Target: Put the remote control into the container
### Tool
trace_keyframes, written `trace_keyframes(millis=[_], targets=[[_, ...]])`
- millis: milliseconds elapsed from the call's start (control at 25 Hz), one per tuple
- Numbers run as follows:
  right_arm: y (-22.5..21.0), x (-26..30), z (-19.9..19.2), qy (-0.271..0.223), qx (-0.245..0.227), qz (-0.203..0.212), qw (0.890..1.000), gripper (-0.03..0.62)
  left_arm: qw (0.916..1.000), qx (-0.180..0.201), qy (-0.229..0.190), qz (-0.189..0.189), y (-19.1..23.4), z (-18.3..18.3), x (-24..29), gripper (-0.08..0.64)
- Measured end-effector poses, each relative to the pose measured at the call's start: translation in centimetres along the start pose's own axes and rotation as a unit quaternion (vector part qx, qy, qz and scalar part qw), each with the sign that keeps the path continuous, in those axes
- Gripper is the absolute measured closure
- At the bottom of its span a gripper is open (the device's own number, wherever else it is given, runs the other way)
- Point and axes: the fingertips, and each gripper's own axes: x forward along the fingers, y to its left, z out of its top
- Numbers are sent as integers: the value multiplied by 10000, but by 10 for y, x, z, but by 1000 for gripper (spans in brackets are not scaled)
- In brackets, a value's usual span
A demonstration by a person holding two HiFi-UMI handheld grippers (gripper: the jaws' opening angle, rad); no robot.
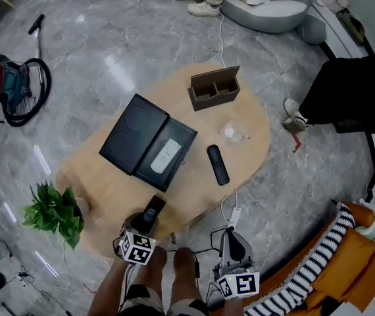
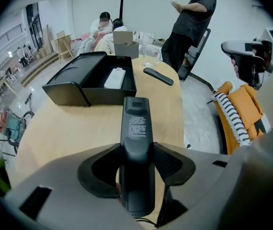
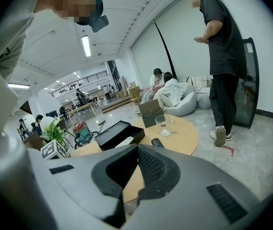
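My left tool (image 2: pixel 136 152) grips the black remote (image 2: pixel 135 123) over the table (image 2: pixel 69 138) | my right tool (image 3: pixel 137 152) is closed, empty.

Seen from the head view, the person's left gripper (image 1: pixel 149 220), grey-bodied with a square-marker cube (image 1: pixel 137 248) at its rear, points steeply downward, its dark padded jaws clamped on the sides of a slim black plastic remote control (image 2: pixel 135 138) that juts forward past the fingertips. The matching grey right gripper (image 1: pixel 231 236) is tilted less steeply, jaws pressed together on nothing. The person's legs (image 1: pixel 174 285) show between them.
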Motion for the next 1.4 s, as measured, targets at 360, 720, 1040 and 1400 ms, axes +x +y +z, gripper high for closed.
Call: trace_keyframes(millis=[360,720,1040,1400], targets=[[1,2,26,-135,-52,12,9999,581,9992,-149,-353,120,-2,36,-45,337],[-4,2,49,-209,-52,-43,9998,581,9951,-107,-952,257,13,114,-81,337],[-15,5,59,-296,24,-143,9995,581,9917,15,-1242,344,23,171,-81,337],[-33,6,56,-250,118,-332,9991,581,9922,135,-1176,401,43,209,-48,337]])
